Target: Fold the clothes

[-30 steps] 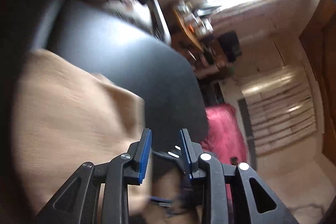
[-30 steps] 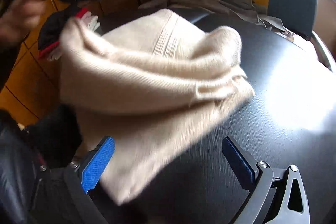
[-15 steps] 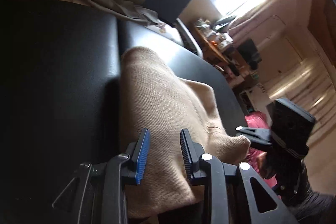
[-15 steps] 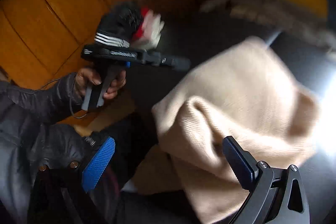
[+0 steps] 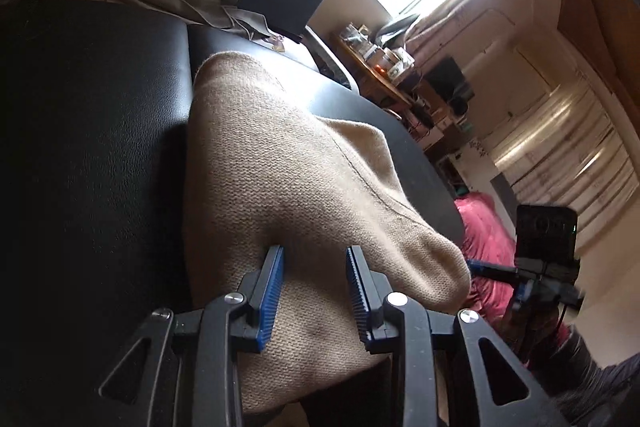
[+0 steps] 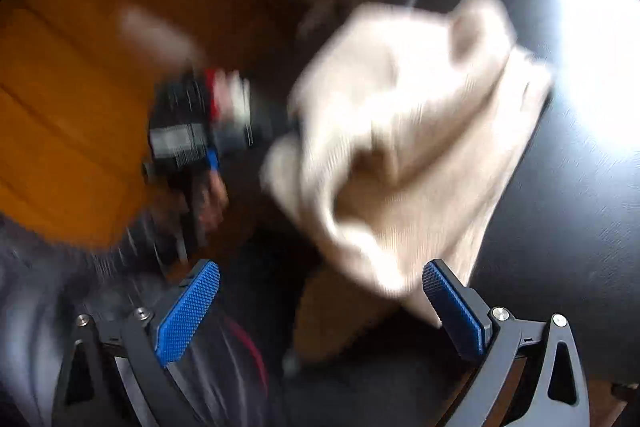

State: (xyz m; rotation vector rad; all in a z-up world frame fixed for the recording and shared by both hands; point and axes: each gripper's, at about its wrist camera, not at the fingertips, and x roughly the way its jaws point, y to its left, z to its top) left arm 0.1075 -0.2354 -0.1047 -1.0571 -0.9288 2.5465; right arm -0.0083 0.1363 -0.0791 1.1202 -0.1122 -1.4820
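The beige knit garment [image 5: 288, 179] lies bunched on the black counter [image 5: 92, 131], its near end hanging over the counter's near edge. A second ago the left wrist view showed it at the far left with the counter tilted; now it fills the middle of that view, running from far to near.

The left gripper [image 5: 314, 291] sits over the garment's near part. Its jaws are narrow and opening, a little wider than a second ago, with knit cloth showing in the gap but the blue pads [image 5: 272, 295] not pressing on it.

The right gripper [image 6: 320, 307] has swung since a second ago: the garment [image 6: 404, 131], then filling its view, now lies to the right and far side, heavily blurred. Its jaws stand wide with nothing gripped. A fold of cloth reaches just beside the right pad [image 6: 454, 307]; contact cannot be told through the blur. The person's hand [image 6: 208, 195] with the left gripper shows at the left.
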